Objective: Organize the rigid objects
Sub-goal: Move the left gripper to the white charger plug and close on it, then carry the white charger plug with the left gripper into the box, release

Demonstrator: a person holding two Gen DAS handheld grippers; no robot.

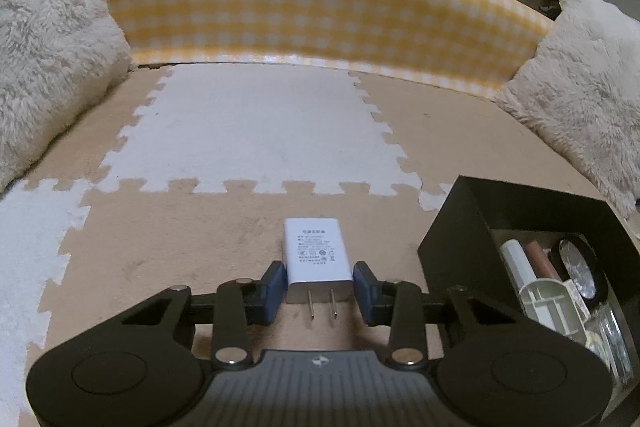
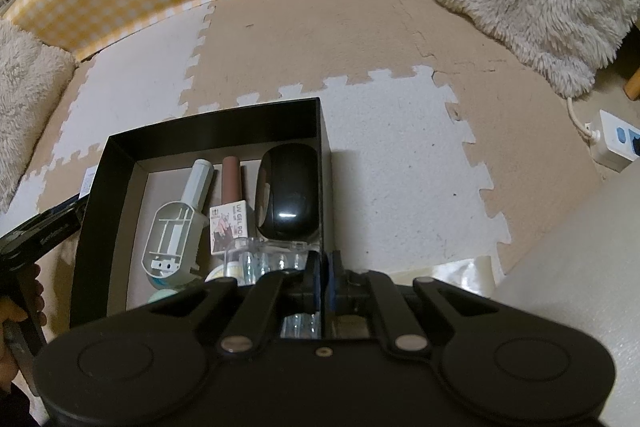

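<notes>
Step in hand: looks like the pick-up of the white rectangular plastic plug adapter (image 1: 317,259), the one loose thing not yet in the black open-topped cardboard box (image 1: 452,239).
Adapter spot: flat on the beige-and-white foam puzzle-mat floor (image 1: 248,131), just left of the box, label up, its two metal prongs pointing back at the camera.
Left tongs (image 1: 319,287): clamped on the adapter, one blue pad (image 1: 275,287) tight against each long side, down near the prong end. It hasn't left the mat yet as far as the view shows.
Right tongs (image 2: 322,279): squeezed together on the near right wall of the box, so probably just steadying it.
Inside the box: a glossy black oval case (image 2: 289,193) against the right wall, a brown tube (image 2: 232,183) beside it, a small white "UV gel" carton (image 2: 232,227), a pale grey-green plastic handled piece (image 2: 180,223) on the left, and some clear packaging (image 2: 264,253) at the near end.
Next move, my guess: lift straight up, swing right over the box wall, then drop it into the bare strip at the far end of the box.
Watch out for: the grip sits low on a smooth shell, so it could pivot or slip out on the lift. The wall is tall too, so it needs proper clearance.
Other stuff: fluffy cream cushions (image 1: 44,39) and a yellow gingham padded edge (image 1: 304,3) well behind the box, not in the way.
</notes>
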